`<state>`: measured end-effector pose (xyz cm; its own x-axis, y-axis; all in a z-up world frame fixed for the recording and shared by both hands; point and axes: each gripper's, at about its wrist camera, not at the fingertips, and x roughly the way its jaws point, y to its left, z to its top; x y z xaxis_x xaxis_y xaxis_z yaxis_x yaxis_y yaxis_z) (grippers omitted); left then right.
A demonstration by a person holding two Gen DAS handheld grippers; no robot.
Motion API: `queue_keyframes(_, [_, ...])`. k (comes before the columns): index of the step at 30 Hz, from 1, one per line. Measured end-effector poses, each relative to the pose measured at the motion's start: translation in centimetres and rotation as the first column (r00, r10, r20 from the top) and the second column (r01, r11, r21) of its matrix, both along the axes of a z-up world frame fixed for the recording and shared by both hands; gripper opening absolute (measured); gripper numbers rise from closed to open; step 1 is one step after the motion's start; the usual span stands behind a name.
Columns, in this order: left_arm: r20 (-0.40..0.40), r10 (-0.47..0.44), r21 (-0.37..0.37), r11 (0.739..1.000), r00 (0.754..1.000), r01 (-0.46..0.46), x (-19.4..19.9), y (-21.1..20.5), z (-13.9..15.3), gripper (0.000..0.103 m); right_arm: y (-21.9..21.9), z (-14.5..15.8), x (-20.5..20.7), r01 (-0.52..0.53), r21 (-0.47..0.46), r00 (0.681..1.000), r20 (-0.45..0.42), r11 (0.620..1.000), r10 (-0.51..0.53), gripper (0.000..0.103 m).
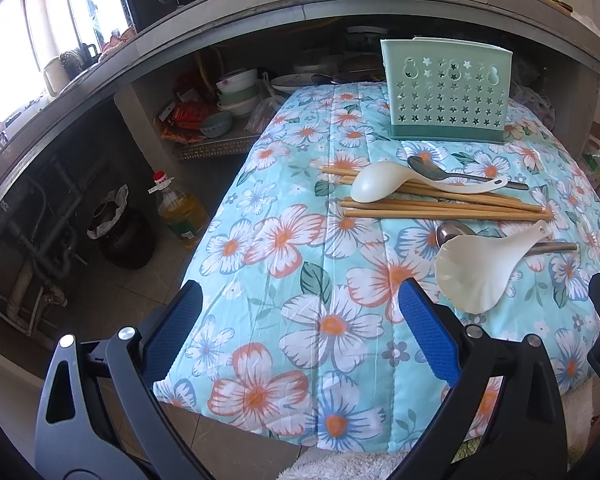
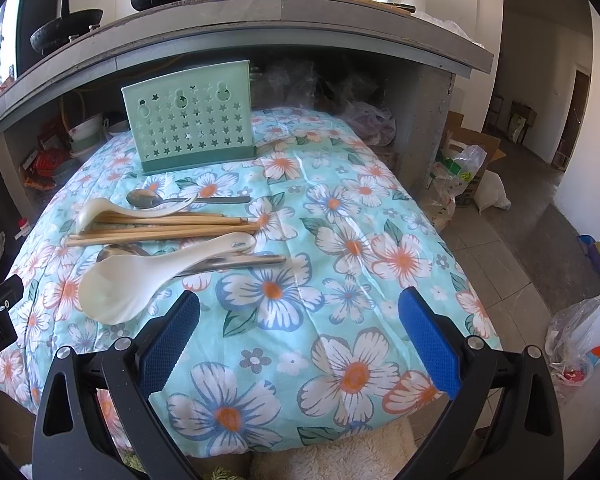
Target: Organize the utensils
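A: White plastic rice paddle (image 2: 116, 284) just ahead of right tool (image 2: 298, 330), off its left finger. Handle propped on steel spoon (image 2: 236, 264). Light, stiff, smooth; probably slick.

B: Grip point?

A: Handle (image 2: 228, 246), mid-length. Not the broad scoop: too wide, likely to skate out.

B: Tool state?

A: Right tool wide, nothing held. Left tool (image 1: 300, 320) also wide, nothing held. Same paddle just ahead-right of left tool.

B: Rest of the pile?

A: Farther ahead: bamboo chopsticks (image 2: 160, 228) in a loose bundle, thin, rigid, prone to roll and scatter. Pinch several together near centre, across the bundle. White ladle spoon (image 2: 112, 210) lying over them, second steel spoon (image 2: 148, 199) behind.

B: Target?

A: Green perforated holder (image 2: 188, 120), upright, beyond all utensils, far end of quilted floral cover (image 2: 340, 184). Light plastic, may tip if bumped. Compartments not visible.

B: Surface?

A: Soft, padded. Fingers can press in under flat handles. Nothing sorted yet.
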<state>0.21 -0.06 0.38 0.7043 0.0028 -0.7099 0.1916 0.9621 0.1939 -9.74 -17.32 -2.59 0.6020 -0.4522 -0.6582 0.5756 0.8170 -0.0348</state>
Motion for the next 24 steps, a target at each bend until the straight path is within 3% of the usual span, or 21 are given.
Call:
queue_keyframes(16, [-0.004,0.000,-0.008,1.000,1.000,0.000,0.2,-0.2,0.1,0.094,-0.1,0.0,0.0,0.001,0.002,1.000,0.002,1.000,-0.001,0.097])
queue_keyframes(24, [-0.035,-0.054,-0.076,0.996,0.998,0.051,1.3,0.2,-0.2,0.094,-0.4,-0.1,0.0,0.010,0.013,1.000,0.004,1.000,-0.010,0.097])
